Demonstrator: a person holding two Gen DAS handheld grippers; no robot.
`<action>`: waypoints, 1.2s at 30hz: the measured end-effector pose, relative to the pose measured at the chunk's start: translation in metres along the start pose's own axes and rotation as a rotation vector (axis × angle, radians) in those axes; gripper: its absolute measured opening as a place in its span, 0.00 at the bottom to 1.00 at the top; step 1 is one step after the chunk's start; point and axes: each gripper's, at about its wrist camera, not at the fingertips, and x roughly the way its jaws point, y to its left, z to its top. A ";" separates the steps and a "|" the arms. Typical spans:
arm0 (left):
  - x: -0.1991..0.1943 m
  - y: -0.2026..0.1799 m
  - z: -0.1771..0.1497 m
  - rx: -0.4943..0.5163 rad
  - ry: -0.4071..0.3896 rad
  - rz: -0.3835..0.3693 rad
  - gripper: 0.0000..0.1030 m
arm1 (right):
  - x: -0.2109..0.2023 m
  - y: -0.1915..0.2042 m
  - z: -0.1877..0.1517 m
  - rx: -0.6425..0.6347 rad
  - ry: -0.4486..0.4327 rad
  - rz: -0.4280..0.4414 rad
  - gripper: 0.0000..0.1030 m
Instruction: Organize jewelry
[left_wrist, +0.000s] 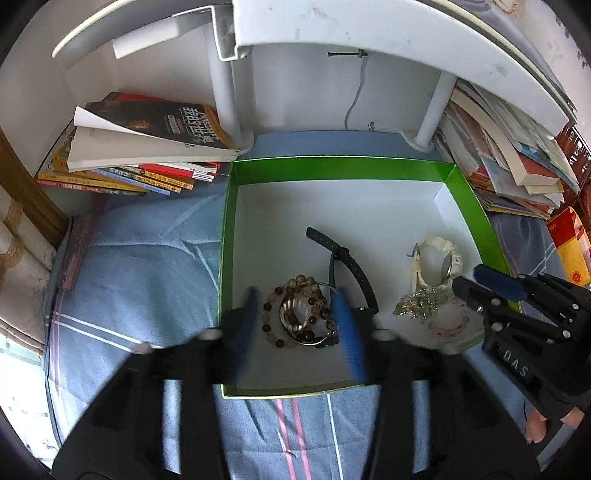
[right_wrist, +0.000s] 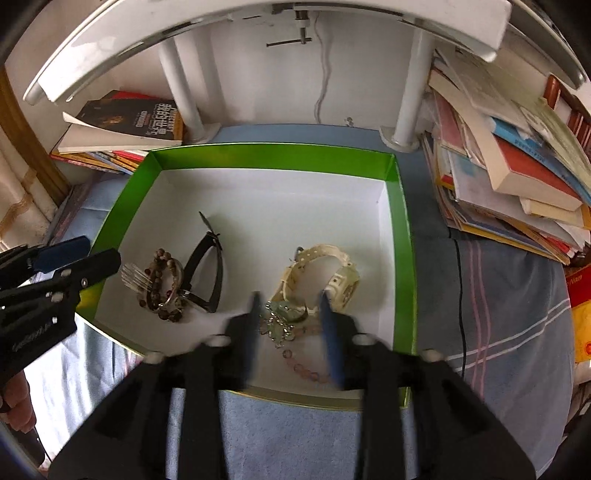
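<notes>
Currently all the jewelry in view sits inside the green-walled box (left_wrist: 340, 164): your left gripper (left_wrist: 299, 317), fingers apart and gripping nothing, straddles the beaded bracelets (left_wrist: 299, 314) beside the black watch (left_wrist: 351, 266), while your right gripper (right_wrist: 290, 325), likewise spread and empty, brackets the silver chain cluster (right_wrist: 280, 317) just in front of the cream watch (right_wrist: 332, 275). Collection looks largely done; what seems left is separating the two tangled piles, since nothing is laid out singly yet.
</notes>
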 end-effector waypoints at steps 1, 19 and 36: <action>0.000 0.000 0.000 0.002 0.000 0.000 0.50 | -0.001 -0.001 -0.001 0.006 -0.005 -0.001 0.48; -0.044 -0.001 -0.016 -0.009 -0.066 -0.003 0.83 | -0.051 -0.013 -0.014 0.057 -0.087 -0.022 0.85; -0.162 -0.004 -0.070 -0.043 -0.221 0.066 0.96 | -0.168 0.009 -0.076 0.099 -0.230 -0.122 0.97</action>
